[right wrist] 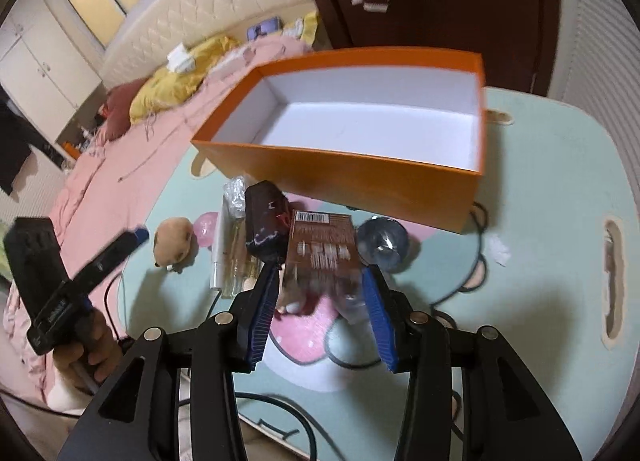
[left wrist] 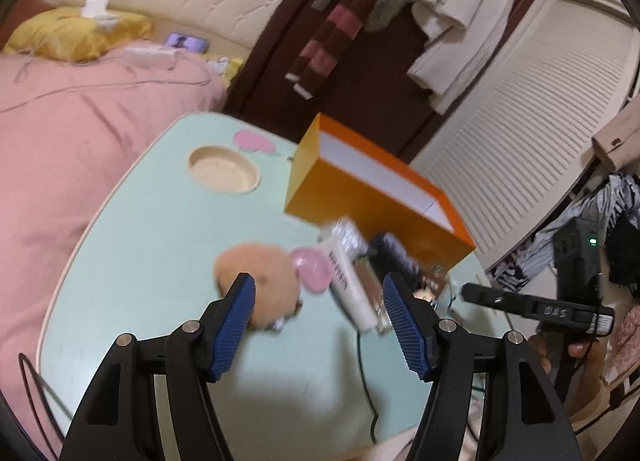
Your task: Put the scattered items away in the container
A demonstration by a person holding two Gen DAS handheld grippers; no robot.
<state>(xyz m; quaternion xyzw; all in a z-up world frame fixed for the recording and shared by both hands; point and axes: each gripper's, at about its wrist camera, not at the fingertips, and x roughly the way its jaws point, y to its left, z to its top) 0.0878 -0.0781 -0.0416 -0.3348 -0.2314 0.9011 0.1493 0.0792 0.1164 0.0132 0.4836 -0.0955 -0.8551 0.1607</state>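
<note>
Box (right wrist: 352, 177) sitting empty, nothing in it.
Your clutter's just beside it; right gripper (right wrist: 322, 315) and left gripper (left wrist: 320, 325) both spread apart, holding nothing.

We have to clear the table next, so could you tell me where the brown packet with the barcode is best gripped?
Probably across its two long edges, near the end, coming from above. The brown packet lies flat, and the right tongs already straddle its width.

I see a pale green table (right wrist: 540, 189). On it stand an orange box (right wrist: 360, 173), a plush hamster (right wrist: 174, 243), a pink ball (right wrist: 206, 229), a white tube (right wrist: 222, 253), a brown packet (right wrist: 324, 249) and a black cable (right wrist: 352, 361).
</note>
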